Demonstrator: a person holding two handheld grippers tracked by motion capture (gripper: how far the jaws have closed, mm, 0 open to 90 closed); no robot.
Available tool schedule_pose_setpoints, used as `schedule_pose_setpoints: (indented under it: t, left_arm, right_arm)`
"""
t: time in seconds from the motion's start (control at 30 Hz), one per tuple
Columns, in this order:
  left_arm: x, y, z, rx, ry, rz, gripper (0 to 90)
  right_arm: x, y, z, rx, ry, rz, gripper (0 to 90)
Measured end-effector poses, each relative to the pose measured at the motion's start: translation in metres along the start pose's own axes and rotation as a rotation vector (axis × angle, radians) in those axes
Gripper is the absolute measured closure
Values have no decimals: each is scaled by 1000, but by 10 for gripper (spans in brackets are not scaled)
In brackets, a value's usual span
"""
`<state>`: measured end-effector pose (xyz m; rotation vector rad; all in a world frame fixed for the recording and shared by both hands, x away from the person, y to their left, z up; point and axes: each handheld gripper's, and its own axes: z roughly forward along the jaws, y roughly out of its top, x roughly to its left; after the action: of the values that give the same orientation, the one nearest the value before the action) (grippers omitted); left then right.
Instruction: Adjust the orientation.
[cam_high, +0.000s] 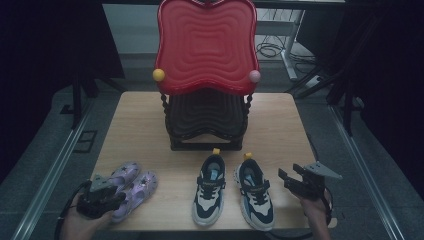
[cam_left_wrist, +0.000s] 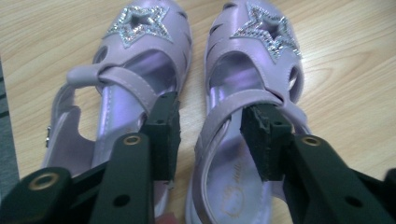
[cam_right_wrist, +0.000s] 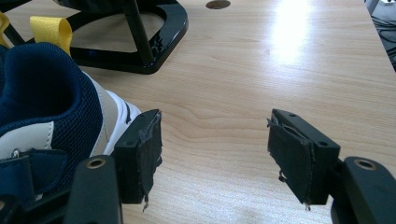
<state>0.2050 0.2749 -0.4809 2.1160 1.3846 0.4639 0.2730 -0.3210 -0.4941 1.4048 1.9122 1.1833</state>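
Note:
A pair of lilac sandals (cam_high: 134, 181) with glittery stars lies at the table's front left. My left gripper (cam_high: 119, 196) hangs low over their heels, open. In the left gripper view its left pad stands over the left sandal (cam_left_wrist: 135, 51) and its right pad over the strap of the right sandal (cam_left_wrist: 261, 51), with my left gripper (cam_left_wrist: 212, 135) astride the inner sides of both. A pair of navy and white sneakers (cam_high: 210, 190) stands at front centre. My right gripper (cam_high: 287, 179) is open over bare wood, just right of the right sneaker (cam_right_wrist: 46, 93).
A two-tier rack, with a red wavy top shelf (cam_high: 207, 45) and a black lower shelf (cam_high: 207, 117), stands at the back centre of the wooden table (cam_high: 145, 120). Its black base (cam_right_wrist: 154, 42) lies beyond the sneaker's yellow heel loop (cam_right_wrist: 51, 30).

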Motion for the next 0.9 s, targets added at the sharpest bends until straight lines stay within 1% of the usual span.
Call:
schedule_pose_setpoints:
  t: [0.07, 0.13, 0.17, 0.23, 0.4, 0.53, 0.73, 0.9]
  left_arm:
    - [1, -1, -5, -12, -8, -13, 526]
    - [2, -3, -8, -13, -3, -16, 510]
    - [3, -5, -9, -12, -9, -18, 499]
    - [4, -7, -12, -26, -19, -29, 484]
    - [7, -6, -18, -43, -8, -40, 475]
    - [8, -6, -20, -43, -13, -42, 461]
    - [11, -9, -22, -42, -13, -53, 406]
    - [16, -11, -27, -44, -19, -63, 384]
  right_arm:
    - [0, 0, 0, -1, 0, 1, 352]
    - [0, 0, 0, -2, 0, 0, 352]
    - [0, 0, 0, -1, 0, 0, 352]
    - [0, 0, 0, 1, 0, 1, 352]
    - [0, -1, 1, 2, -1, -2, 352]
    - [-1, -1, 1, 4, -2, 1, 352]
    - [1, -1, 0, 3, -1, -1, 352]
    - [0, -1, 1, 4, -3, 2, 352]
